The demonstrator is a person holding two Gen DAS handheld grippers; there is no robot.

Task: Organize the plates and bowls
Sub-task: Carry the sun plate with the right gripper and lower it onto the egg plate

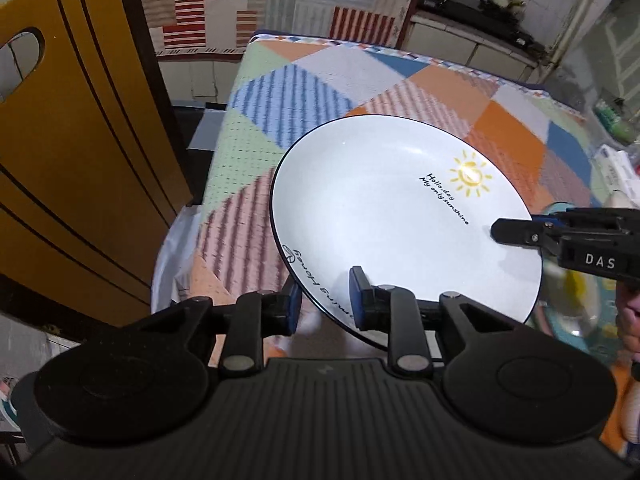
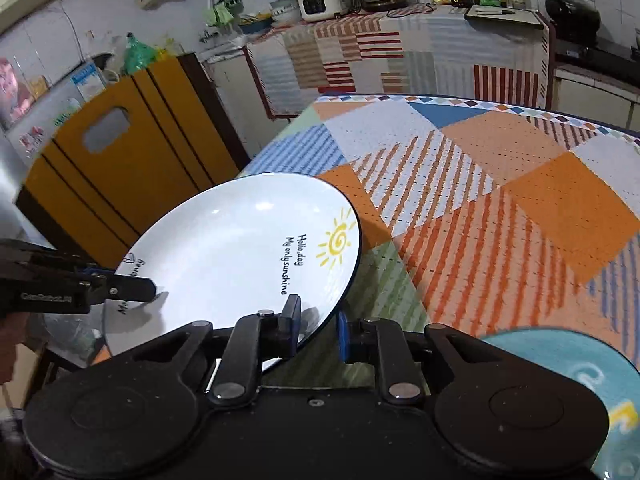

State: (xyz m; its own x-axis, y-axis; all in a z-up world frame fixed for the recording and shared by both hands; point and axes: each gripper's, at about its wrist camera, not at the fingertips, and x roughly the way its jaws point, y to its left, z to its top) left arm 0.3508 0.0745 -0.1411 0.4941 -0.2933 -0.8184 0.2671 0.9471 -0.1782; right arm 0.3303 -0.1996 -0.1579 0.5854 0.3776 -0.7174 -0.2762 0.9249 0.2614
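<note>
Over a kitchen table [image 1: 256, 112] draped in a patchwork cloth, 2 grippers are holding 1 white plate [image 1: 384, 208] aloft, tilted: left gripper [image 1: 325, 300] clamping its near rim, right gripper [image 2: 318, 326] clamping the opposite edge, probably equally close.

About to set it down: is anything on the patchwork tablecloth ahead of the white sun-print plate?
Nothing visible: the white sun-print plate, clamped by both the left gripper and right gripper, faces bare patchwork tablecloth.

A patchwork-clothed worktop [image 2: 500, 184] fills the dim kitchen. A yellow chair back [image 1: 80, 160] stands beside it; white tiled walls [image 2: 60, 40] and a cloth-draped counter [image 2: 380, 44] with appliances lie behind.
</note>
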